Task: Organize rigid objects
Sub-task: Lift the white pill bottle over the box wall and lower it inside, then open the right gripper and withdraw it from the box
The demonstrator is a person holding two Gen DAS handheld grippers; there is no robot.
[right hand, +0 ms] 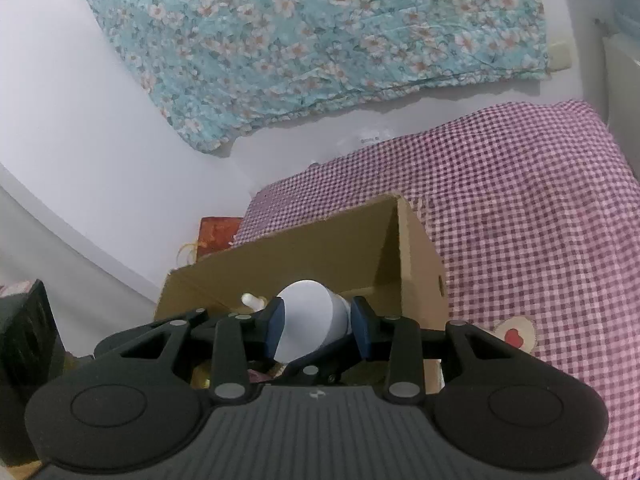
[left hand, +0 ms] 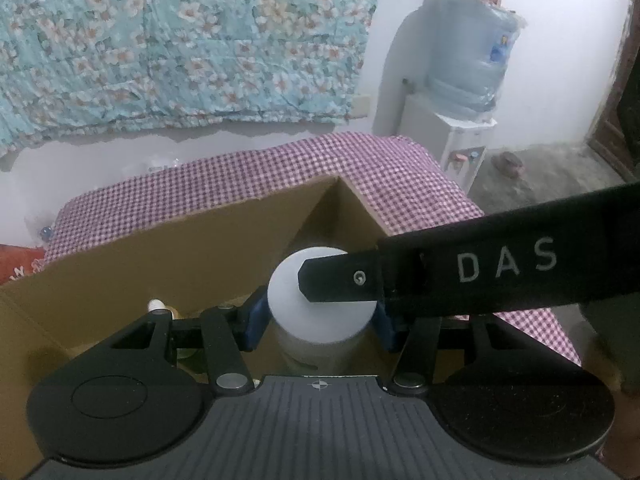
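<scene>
A white cylindrical container with a flat white cap hangs over an open cardboard box. My left gripper is shut on its body, blue pads on both sides. My right gripper is shut on the cap end of the same container. In the left wrist view one black finger of the right gripper lies across the cap. A black linkage of the left gripper shows under the container. Inside the box lies a bottle with a cream cap, which also shows in the right wrist view.
The box stands on a purple checked cloth. A water dispenser with a blue jug stands at the back right, and a sandal lies on the floor. A red item and a black object sit left of the box.
</scene>
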